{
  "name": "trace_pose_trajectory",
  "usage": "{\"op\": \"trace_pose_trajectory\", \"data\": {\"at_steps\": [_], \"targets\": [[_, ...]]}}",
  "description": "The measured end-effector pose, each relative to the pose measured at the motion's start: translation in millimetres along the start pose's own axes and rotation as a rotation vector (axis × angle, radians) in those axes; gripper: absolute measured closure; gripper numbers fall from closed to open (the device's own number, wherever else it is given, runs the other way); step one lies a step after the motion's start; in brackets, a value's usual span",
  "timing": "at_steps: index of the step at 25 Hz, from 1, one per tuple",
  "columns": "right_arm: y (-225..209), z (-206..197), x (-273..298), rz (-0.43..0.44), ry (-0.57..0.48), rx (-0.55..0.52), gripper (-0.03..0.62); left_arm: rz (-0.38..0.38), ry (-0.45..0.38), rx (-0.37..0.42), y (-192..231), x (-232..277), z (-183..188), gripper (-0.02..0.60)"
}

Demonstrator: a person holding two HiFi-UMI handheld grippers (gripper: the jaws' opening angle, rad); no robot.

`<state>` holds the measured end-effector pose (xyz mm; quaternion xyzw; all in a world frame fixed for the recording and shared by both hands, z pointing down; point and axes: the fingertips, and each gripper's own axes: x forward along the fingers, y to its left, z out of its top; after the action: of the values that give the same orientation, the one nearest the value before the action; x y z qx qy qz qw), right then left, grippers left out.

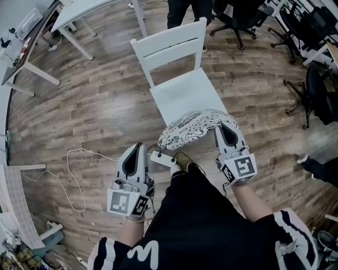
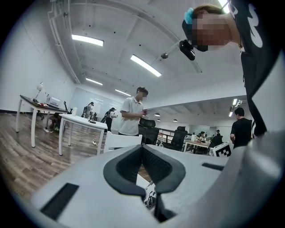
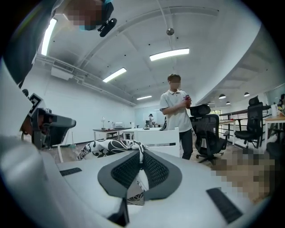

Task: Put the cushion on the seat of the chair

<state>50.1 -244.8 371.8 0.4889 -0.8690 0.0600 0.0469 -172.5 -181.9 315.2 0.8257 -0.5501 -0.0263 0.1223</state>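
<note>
The cushion [image 1: 191, 129] hangs at the front edge of the chair seat [image 1: 182, 95], long axis side to side. The right gripper [image 1: 225, 128] is clamped on its right edge, the left gripper [image 1: 139, 149] on patterned fabric at its left. The seat lies straight ahead and is nearer the right gripper.

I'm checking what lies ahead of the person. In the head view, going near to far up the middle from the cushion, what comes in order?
cushion → chair seat → chair backrest → standing person's legs
</note>
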Motion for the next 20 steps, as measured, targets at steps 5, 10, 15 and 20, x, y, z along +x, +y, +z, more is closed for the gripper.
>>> {"op": "trace_pose_trajectory", "data": {"at_steps": [5,10,15,20], "targets": [[-6.8,-34.8,12.1,0.009,0.075,-0.04,0.563,0.034,0.013,-0.015,4.9,3.7,-9.5,0.575],[-8.9,-70.5,14.4,0.019,0.145,-0.043,0.563,0.061,0.039,-0.029,8.4,1.0,-22.7,0.575],[-9.6,-94.6,15.8,0.037,0.184,-0.073,0.563,0.078,0.065,-0.044,10.0,0.5,-35.5,0.575],[-8.3,-120.0,22.8,0.051,0.245,-0.121,0.563,0.082,0.09,-0.062,12.8,3.8,-48.4,0.575]]}}
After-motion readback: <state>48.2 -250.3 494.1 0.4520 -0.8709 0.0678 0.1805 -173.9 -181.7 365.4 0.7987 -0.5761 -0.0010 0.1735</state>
